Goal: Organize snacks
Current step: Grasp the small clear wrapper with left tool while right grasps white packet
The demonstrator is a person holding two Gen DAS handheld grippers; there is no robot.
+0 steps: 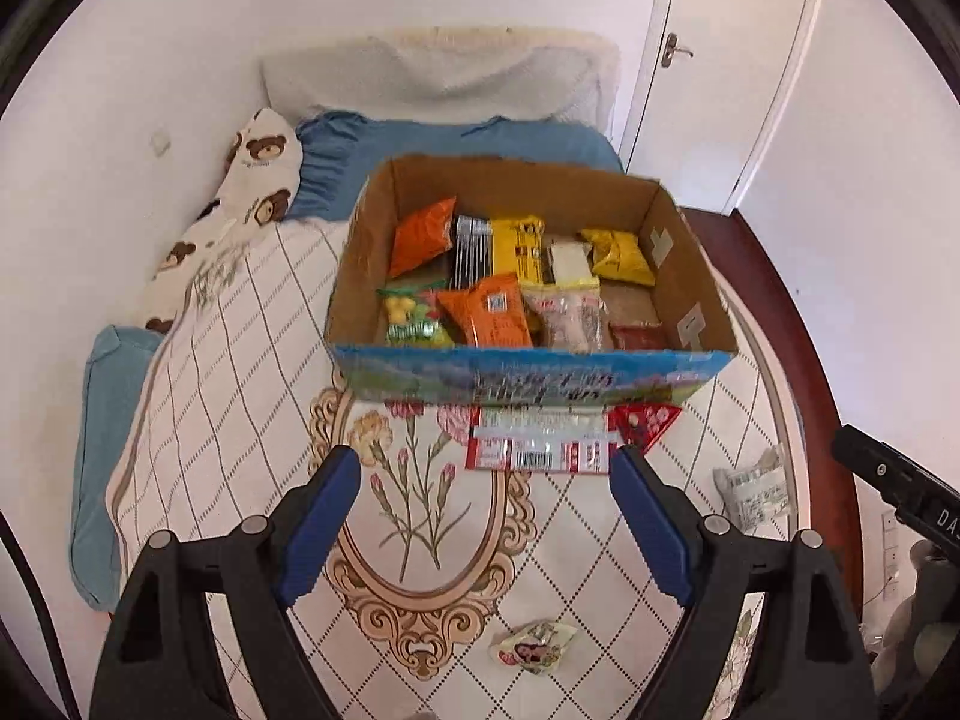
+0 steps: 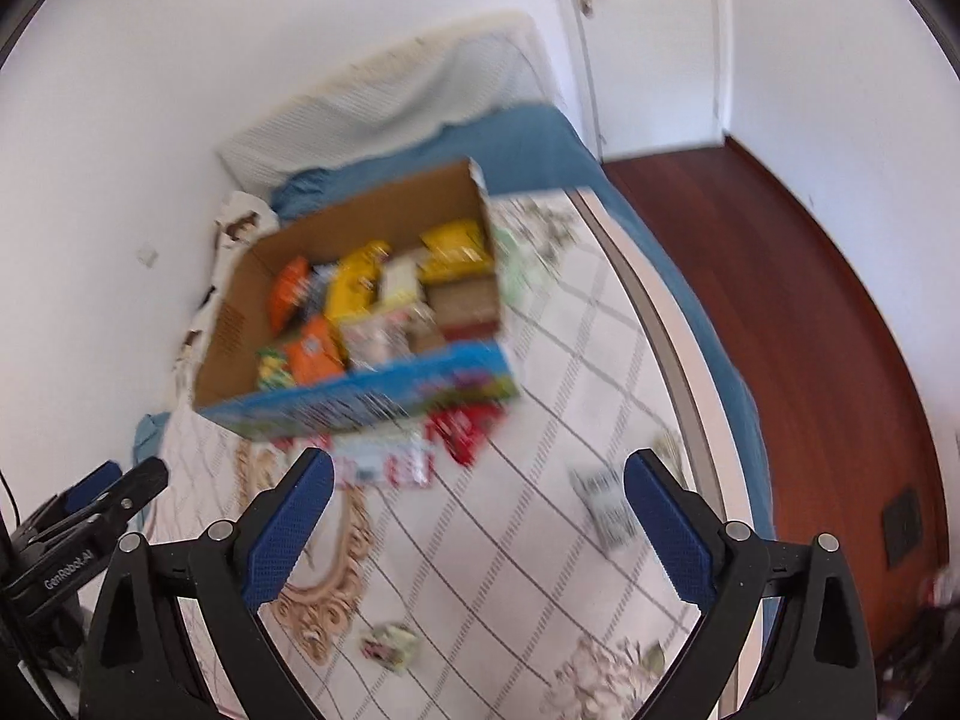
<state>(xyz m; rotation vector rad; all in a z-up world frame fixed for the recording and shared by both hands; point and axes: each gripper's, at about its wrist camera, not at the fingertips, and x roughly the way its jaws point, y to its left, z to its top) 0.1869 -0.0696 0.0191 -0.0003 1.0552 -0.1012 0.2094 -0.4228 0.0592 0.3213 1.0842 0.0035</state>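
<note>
1. Across the middle of the left wrist view sits an open brown cardboard box with a blue printed front wall [image 1: 528, 375], resting on a white quilted bedspread with a diamond grid and a floral medallion [image 1: 240, 372].
2. Inside the box lie snack packets side by side: an orange crinkled packet [image 1: 420, 234] at the upper left, a yellow packet with dark print [image 1: 516, 246] beside it, a small yellow packet [image 1: 618, 255] toward the right wall, a second orange packet [image 1: 489, 312] near the front, a green-and-yellow sweet bag [image 1: 408, 318] at the front left, and a clear bag of pale pieces [image 1: 567, 315].
3. Just below the box front, touching it, lies a flat red-and-white packet with a barcode [image 1: 540, 441], and next to it a red triangular packet [image 1: 645, 423].
4. Lower in the frame, well apart, lie a small pale round wrapper with a picture [image 1: 531, 648] and, at the right, a white crumpled wrapper with dark print [image 1: 756, 495].
5. The left gripper [image 1: 486, 468] hangs spread over the bedspread, its blue pads gripping nothing.
6. The right gripper [image 2: 479, 474] stands wide apart and empty; that view is blurred.
</note>
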